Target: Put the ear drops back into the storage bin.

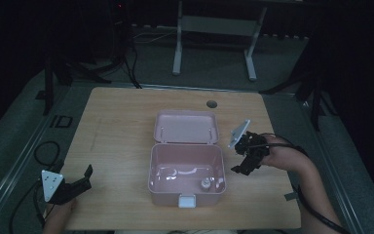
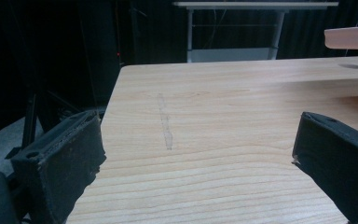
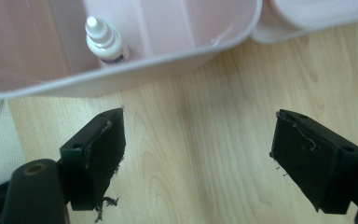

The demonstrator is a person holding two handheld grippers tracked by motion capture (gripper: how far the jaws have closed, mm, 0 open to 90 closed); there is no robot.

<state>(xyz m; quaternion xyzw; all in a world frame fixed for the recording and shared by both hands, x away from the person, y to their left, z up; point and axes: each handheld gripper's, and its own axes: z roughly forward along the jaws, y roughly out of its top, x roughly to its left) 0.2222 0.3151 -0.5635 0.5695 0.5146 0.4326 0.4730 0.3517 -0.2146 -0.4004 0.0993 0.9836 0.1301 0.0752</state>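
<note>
Right gripper view looks down on a small white dropper bottle [image 3: 105, 43] standing upright inside the pink storage box [image 3: 135, 70], close against the box's near wall; high view places the same bottle [image 1: 205, 184] in the box's front right corner, behind the white latch [image 1: 187, 201]. The box lid [image 1: 187, 126] lies open and flat behind the box, joined along the back edge. The right gripper [image 1: 241, 168] hangs just outside the box's right wall, jaws spread wide with nothing between them, bare wood beneath. The left gripper [image 1: 80, 183] rests well to the left of the box, near the table's front left corner, jaws likewise parted and empty.

Risk, as I judge it: the bottle is light and narrow, and it stands tight to the wall; a jaw coming over the rim could clip the wall and shove the box, or nudge the bottle over so that it rolls across the glossy floor of the box; a pinch on the tapered cap could let it slip.

Room: the wooden table [image 1: 117, 141] is bare left of the box, with less margin on the right; the box's front wall sits close to the table's front edge, so a push from behind could carry it toward the person.
</note>
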